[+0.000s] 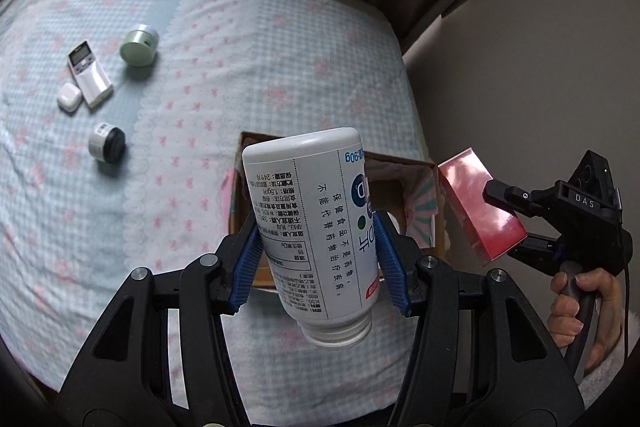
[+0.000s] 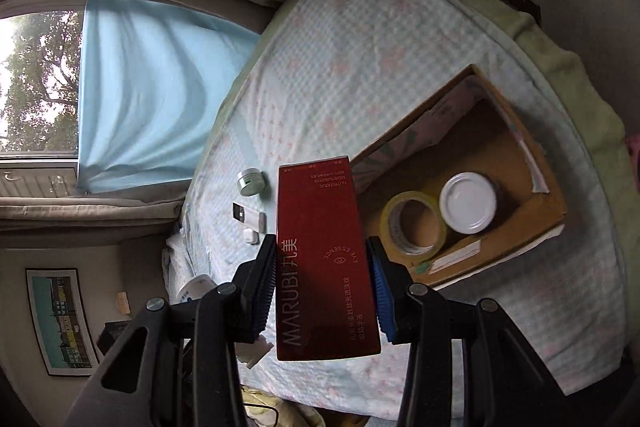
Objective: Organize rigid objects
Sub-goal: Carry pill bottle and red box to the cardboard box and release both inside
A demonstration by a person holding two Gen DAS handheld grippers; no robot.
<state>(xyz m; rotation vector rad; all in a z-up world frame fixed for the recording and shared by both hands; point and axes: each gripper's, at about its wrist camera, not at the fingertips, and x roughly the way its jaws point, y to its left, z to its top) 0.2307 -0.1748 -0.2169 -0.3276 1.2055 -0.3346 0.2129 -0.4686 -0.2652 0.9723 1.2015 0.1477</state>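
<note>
The left gripper (image 1: 318, 259) is clamped on a white plastic supplement bottle with printed Chinese text (image 1: 312, 223), blue pads (image 1: 250, 267) pressing its sides, the bottle upside down with its threaded neck hanging toward the camera. It hangs above the near edge of an open brown cardboard box (image 2: 540, 227) that sits on the bed with a pale blue checked cover (image 1: 240, 47). The grip sits around the lower half of a smooth round body; I judge that a quick swing or tilt could let the bottle rotate or slip between the pads and drop short of the box.

The right gripper (image 2: 324, 287) is closed on a tall dark red glossy carton marked MARUBI (image 2: 320, 247), held by its narrow sides, beside the box's edge. The carton is long and slick, so it may pivot in the pads, and lowered upright it would likely tip.

The box already holds a roll of yellowish clear tape (image 2: 412, 227) and a jar with a white lid (image 2: 468, 203); little floor remains, so either item could land on them and bounce or lean out. With both grippers near the same box, they could collide.

A pale green round tin (image 1: 139, 45), a small white remote (image 1: 90, 73), a white earbud case (image 1: 69, 97) and a short silver and black cylinder (image 1: 107, 143) lie well apart on the bed, not yet gathered.
</note>
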